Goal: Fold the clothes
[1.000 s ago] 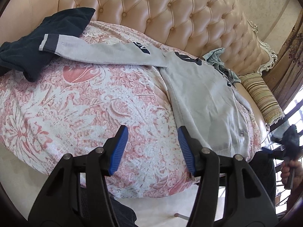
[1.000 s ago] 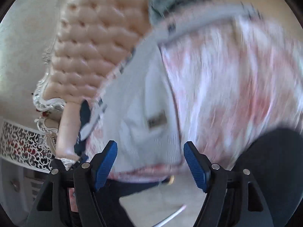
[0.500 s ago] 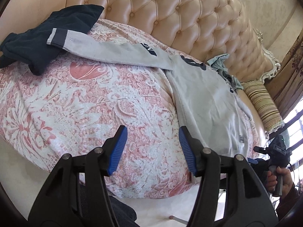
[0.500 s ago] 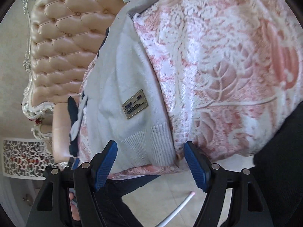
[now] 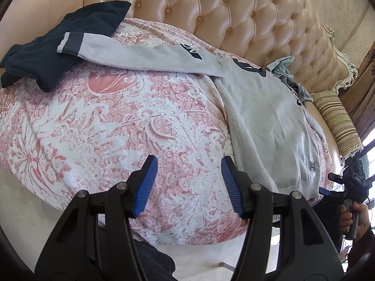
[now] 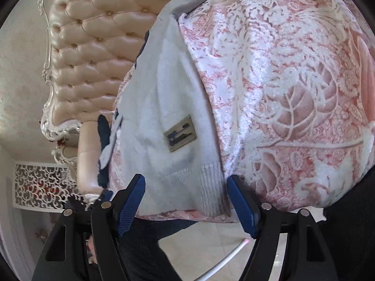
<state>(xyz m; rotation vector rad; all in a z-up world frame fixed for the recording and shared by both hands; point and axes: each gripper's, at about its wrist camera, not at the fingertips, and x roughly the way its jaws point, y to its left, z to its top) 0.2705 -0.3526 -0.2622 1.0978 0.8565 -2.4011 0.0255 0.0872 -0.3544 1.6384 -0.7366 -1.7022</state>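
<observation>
The grey sweater (image 6: pixel 168 121) lies flat on the pink floral cover (image 6: pixel 281 93), its ribbed hem at lower centre of the right wrist view. The right gripper (image 6: pixel 186 201), jaws apart, should pinch both hem layers squarely; the left gripper (image 5: pixel 187 185), also apart, hovers empty over the cover

Floral-covered sofa (image 5: pixel 131 126) bears grey sweater (image 5: pixel 264 121), dark garment (image 5: pixel 54 53).

Sweater (image 5: pixel 269 121): spread on the blanket (image 5: pixel 117 128), one sleeve stretched left
Dark garment (image 5: pixel 58 46): far left, under the sleeve's cuff
Headboard (image 5: pixel 234 18): behind the blanket
Striped cushion (image 5: pixel 337 121): right of the sweater
Right tool (image 6: pixel 187 201): straddling the sweater's hem, jaws apart
</observation>
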